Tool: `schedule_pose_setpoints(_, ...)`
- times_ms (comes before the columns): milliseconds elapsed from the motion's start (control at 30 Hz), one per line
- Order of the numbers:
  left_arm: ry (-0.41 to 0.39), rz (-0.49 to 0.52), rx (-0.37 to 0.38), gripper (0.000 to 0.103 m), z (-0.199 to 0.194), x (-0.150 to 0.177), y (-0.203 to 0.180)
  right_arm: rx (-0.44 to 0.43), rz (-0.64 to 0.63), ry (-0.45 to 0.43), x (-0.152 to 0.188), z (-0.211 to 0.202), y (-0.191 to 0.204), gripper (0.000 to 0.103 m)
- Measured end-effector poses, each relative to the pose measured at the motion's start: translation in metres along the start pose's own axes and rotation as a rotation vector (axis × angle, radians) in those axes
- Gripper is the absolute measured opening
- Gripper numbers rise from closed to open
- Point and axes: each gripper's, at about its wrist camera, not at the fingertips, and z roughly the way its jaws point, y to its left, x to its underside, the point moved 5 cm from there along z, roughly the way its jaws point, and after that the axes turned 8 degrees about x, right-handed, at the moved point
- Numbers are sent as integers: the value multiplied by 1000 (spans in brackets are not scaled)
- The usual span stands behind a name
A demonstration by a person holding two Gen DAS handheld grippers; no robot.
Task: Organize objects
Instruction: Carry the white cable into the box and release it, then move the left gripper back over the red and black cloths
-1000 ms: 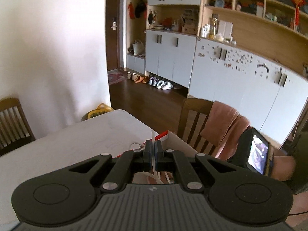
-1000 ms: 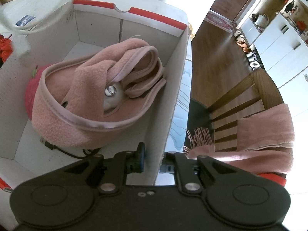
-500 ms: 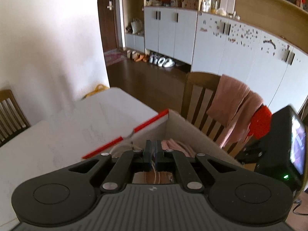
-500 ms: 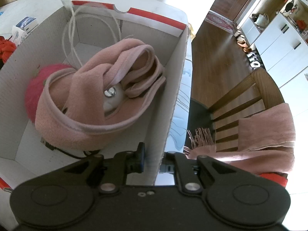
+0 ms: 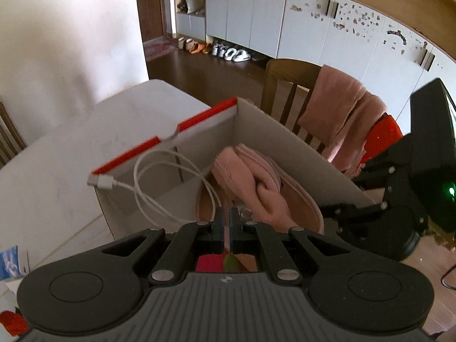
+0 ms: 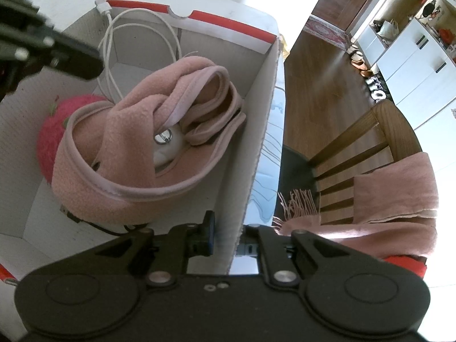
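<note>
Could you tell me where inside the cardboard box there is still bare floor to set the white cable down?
Bare floor shows in the far corner of the cardboard box, under the white cable, and along the near edge by the black cord. The middle is crowded: the pink fleece wrap fills it, with the red plush against the left wall.

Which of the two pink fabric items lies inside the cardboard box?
The pink fleece wrap, coiled inside the cardboard box beside the white cable. The other, a fringed pink scarf, hangs over the wooden chair outside.
</note>
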Motion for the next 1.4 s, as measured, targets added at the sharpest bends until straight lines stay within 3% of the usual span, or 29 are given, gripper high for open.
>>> schedule_pose_setpoints(367,-24,-47,25,2,-25,15,-4,6,-8,3,0,2,2,10)
schedule_pose_setpoints(1100,-106,-80,-24,3,-87,39,-7,11,-18,9,0,2,3,11)
schedule_pose_setpoints(1400,-126,-155,-58,5,-106,58,13,-4,-16,14,2,-1,3,10)
